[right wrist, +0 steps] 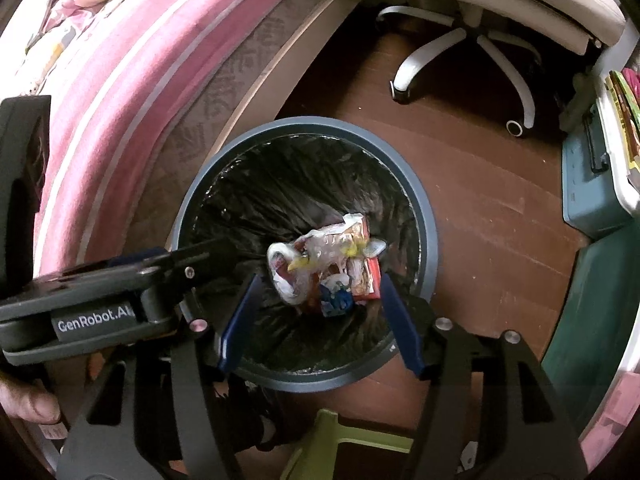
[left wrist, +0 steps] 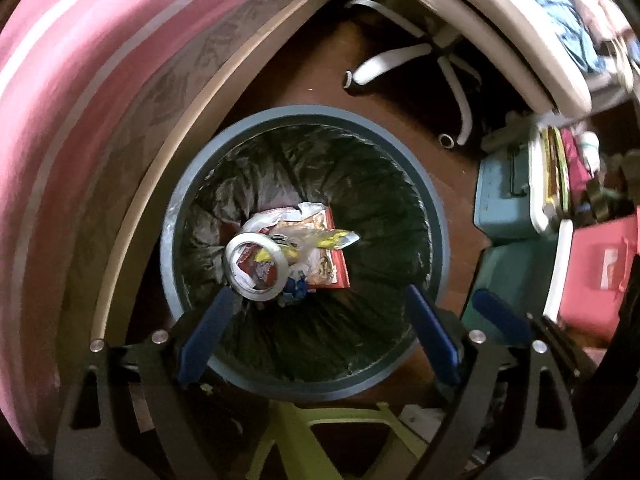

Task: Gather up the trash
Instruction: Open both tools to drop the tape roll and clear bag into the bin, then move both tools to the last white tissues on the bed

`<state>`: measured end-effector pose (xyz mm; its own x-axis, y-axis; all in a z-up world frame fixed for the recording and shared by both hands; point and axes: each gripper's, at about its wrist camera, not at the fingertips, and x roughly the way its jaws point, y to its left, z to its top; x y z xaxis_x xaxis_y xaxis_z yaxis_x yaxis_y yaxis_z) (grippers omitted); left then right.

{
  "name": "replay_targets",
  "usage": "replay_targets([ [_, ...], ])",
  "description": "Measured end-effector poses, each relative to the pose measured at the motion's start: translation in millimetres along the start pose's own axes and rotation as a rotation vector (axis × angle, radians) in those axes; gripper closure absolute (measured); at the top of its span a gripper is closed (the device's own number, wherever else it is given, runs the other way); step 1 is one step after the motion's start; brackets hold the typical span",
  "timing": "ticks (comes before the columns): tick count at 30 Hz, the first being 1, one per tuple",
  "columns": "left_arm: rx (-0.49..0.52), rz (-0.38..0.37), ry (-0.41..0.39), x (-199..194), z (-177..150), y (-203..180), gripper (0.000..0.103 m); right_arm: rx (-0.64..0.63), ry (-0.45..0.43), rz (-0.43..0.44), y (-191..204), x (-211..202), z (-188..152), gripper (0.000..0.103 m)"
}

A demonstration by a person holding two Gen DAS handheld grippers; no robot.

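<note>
Trash (left wrist: 292,252) is lying at the bottom of the grey bin (left wrist: 438,216), on its black liner (left wrist: 360,184): wrappers, a red packet and a white tape ring (left wrist: 256,266) at about 9 o'clock of the heap. Both grippers are hanging over the bin mouth pointing down, the left gripper (left wrist: 316,340) spreading wide with nothing between its blue pads (left wrist: 206,334). The right gripper (right wrist: 320,320) is standing fairly wide and empty too, with an office chair (right wrist: 472,40) at 1 o'clock on the brown floor (right wrist: 480,208).
</note>
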<state>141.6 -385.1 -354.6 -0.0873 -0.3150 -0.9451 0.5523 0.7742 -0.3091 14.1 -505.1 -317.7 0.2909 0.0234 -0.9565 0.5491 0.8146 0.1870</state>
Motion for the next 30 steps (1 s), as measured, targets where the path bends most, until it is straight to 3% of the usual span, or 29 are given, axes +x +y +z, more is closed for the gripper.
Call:
replay_targets([
  [8,0.02,0.018,-0.061,-19,1,-11,0.018,0.029,-0.039,0.029,-13,-22,3,0.041],
  [14,-0.079,-0.003,-0.23,-79,-8,3,0.018,-0.007,-0.108,0.086,1,-54,12,0.041],
  [19,-0.2,-0.009,-0.398,-137,-20,33,0.015,-0.08,-0.188,0.143,37,-89,23,0.036],
  [24,-0.338,-0.063,-0.509,-188,-27,77,0.015,-0.15,-0.244,0.194,86,-114,35,0.029],
  [30,-0.457,-0.042,-0.58,-231,-30,144,0.015,-0.235,-0.275,0.239,153,-121,57,0.028],
])
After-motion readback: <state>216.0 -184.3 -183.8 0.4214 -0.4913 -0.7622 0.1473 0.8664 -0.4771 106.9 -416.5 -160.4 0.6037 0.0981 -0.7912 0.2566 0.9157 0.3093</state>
